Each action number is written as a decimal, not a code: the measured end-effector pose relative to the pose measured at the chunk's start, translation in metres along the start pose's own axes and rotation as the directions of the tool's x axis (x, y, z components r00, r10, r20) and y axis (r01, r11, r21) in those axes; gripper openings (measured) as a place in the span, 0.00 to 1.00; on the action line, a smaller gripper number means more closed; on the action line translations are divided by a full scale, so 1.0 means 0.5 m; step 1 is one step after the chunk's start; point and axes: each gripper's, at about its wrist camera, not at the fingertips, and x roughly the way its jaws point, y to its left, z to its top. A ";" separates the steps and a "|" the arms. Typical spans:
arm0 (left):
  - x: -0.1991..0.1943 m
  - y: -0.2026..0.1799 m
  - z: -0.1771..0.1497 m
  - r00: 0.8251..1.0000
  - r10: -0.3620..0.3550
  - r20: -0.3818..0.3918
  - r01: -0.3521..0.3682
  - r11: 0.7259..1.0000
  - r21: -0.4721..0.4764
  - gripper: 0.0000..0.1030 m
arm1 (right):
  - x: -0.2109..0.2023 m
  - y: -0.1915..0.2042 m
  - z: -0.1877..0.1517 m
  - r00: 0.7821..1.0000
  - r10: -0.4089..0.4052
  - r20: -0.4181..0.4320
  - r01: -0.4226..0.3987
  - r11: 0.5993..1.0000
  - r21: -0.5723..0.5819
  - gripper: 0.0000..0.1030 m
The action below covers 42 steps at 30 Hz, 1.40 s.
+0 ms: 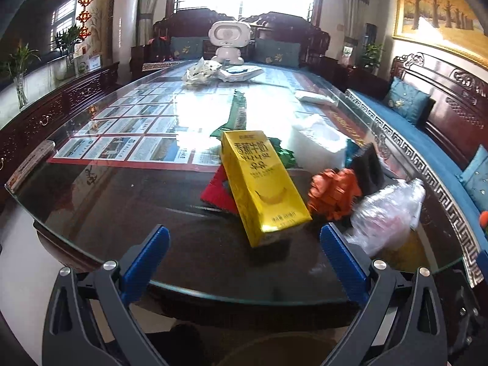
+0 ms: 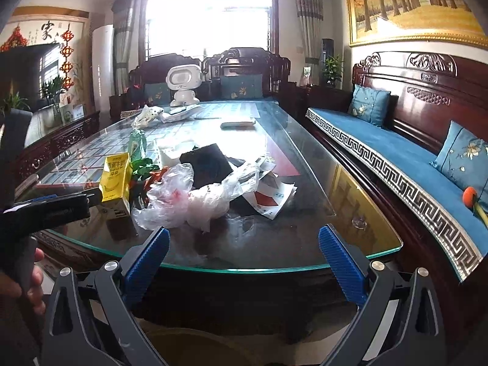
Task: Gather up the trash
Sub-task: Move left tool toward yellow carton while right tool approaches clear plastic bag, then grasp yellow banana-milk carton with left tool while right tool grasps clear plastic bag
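A pile of trash lies near the front end of the glass table (image 1: 100, 201). A yellow banana milk carton (image 1: 259, 183) lies tilted just ahead of my open, empty left gripper (image 1: 244, 244). Beside it are crumpled orange paper (image 1: 334, 192), a clear plastic bag (image 1: 387, 213), a red wrapper (image 1: 218, 192) and a green wrapper (image 1: 238, 113). In the right wrist view the plastic bag (image 2: 189, 198) lies just ahead of my open, empty right gripper (image 2: 244, 242), with the carton (image 2: 116, 180) standing at its left, a black piece (image 2: 207, 161) and printed paper (image 2: 271, 198).
More crumpled white wrappers (image 1: 201, 71) and a white toy robot (image 1: 228, 41) sit at the table's far end. A flat white item (image 2: 238, 124) lies mid-table. A blue-cushioned wooden bench (image 2: 396, 152) runs along the right. A cabinet with plants (image 1: 45, 100) stands left.
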 end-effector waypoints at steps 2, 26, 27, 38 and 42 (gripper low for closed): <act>0.019 -0.005 0.012 1.000 0.006 -0.011 -0.006 1.000 -0.001 0.96 | 0.004 -0.004 0.002 1.000 0.011 -0.003 -0.011 1.000 0.013 0.92; 0.138 -0.063 0.053 0.994 0.090 -0.065 -0.092 0.996 -0.021 0.47 | 0.050 -0.009 0.006 0.996 0.077 -0.048 -0.075 0.996 0.039 0.92; 0.136 -0.061 0.052 0.995 0.082 -0.061 -0.084 0.996 -0.023 0.44 | 0.050 -0.007 0.005 0.996 0.079 -0.046 -0.077 0.996 0.037 0.92; 0.063 -0.013 0.032 0.999 -0.045 0.021 0.046 0.998 -0.051 0.44 | 0.044 -0.001 0.006 0.981 0.192 -0.006 -0.191 0.979 0.077 0.92; 0.033 0.015 0.022 0.995 -0.092 0.045 0.095 0.993 -0.064 0.44 | 0.058 0.016 0.013 0.975 0.223 0.002 -0.222 0.971 0.094 0.92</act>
